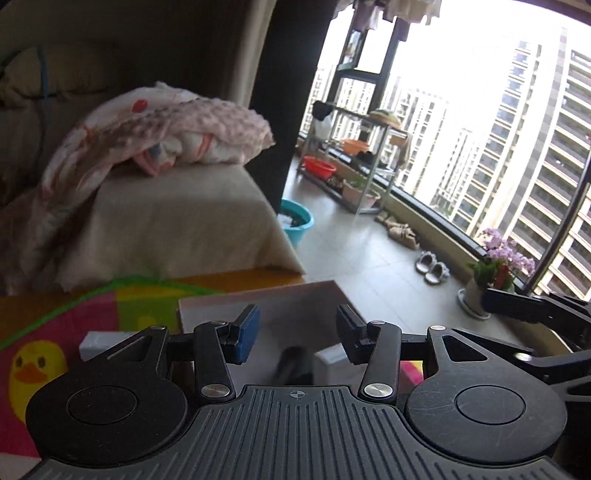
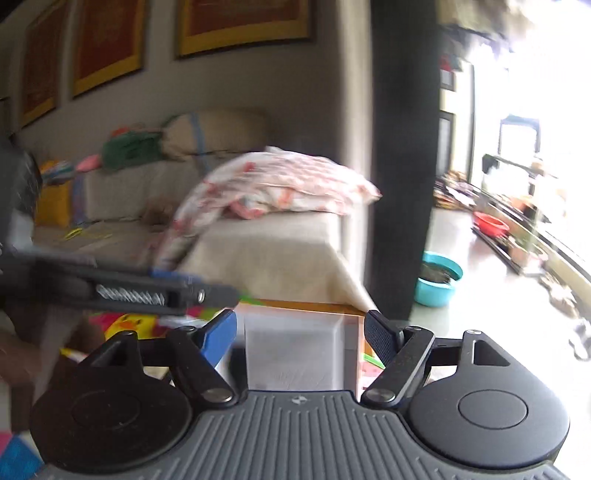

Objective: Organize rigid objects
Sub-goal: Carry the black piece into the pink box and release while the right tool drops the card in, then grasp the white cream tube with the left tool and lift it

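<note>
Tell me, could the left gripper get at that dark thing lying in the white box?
Probably yes. The left gripper hangs open right above the white box, with nothing between it and the blurred dark object inside.

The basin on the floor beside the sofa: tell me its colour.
The basin is turquoise blue, holding something dark and whitish. The right wrist view shows it best.

You find no readable writing, brand or number in either view. The only sign is a small crosshair circle moulded into the ribbed body of the left gripper (image 1: 297, 334), and a similar, blurred mark on the right gripper (image 2: 300, 334). The framed wall hangings (image 2: 243, 26) in your right wrist view are too blurred to read.
</note>
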Action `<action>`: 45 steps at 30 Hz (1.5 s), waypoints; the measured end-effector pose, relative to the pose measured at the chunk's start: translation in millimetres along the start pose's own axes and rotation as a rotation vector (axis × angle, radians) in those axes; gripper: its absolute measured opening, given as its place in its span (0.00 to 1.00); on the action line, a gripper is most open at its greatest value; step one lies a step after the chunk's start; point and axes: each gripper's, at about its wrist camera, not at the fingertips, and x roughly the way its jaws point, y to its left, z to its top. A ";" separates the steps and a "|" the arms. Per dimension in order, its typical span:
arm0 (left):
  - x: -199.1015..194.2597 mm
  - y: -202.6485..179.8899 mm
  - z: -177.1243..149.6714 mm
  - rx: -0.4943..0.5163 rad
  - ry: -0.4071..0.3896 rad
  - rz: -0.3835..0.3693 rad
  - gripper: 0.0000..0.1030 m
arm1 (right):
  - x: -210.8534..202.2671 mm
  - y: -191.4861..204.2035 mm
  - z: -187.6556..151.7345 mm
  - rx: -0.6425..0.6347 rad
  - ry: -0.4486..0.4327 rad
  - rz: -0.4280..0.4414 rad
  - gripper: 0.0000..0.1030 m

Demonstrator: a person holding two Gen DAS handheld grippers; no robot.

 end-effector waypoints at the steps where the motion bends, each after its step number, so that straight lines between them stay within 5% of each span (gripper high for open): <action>1: -0.8 6.4 -7.8 0.000 -0.009 0.009 0.48 | -0.7 -3.9 -6.9 0.015 0.001 0.001 0.77; 8: -76.0 47.8 -97.7 -0.052 -0.114 0.049 0.48 | -9.7 5.9 -112.0 -0.074 0.072 -0.017 0.83; 11: -108.2 59.6 -133.6 -0.049 -0.121 0.127 0.48 | 0.2 20.0 -140.2 -0.031 0.142 0.039 0.83; 14: -129.0 74.2 -156.4 -0.061 -0.089 0.196 0.48 | 0.3 26.0 -149.9 0.096 0.166 0.140 0.83; 19: -146.1 84.1 -174.5 -0.068 -0.033 0.187 0.48 | -8.2 37.9 -157.4 0.166 0.149 0.188 0.83; 26: -128.0 80.9 -156.1 -0.151 -0.060 0.124 0.48 | -6.8 48.2 -163.9 0.079 0.140 0.080 0.83; 31: -82.3 99.2 -86.1 -0.165 -0.113 0.076 0.48 | -5.1 51.5 -162.9 0.030 0.116 0.048 0.83; 37: 48.4 147.7 -4.6 -0.177 0.030 0.186 0.47 | -0.2 49.6 -167.7 0.034 0.106 0.034 0.84; 40: 100.5 168.8 0.1 -0.193 0.163 0.211 0.26 | 1.1 48.2 -169.2 0.041 0.109 0.033 0.86; 41: 109.2 174.3 -3.9 -0.199 0.191 0.213 0.18 | 3.4 48.2 -169.5 0.043 0.119 0.030 0.86; 45: 97.0 166.3 -23.7 -0.089 0.217 0.142 0.18 | 10.7 48.8 -169.5 0.044 0.157 0.030 0.86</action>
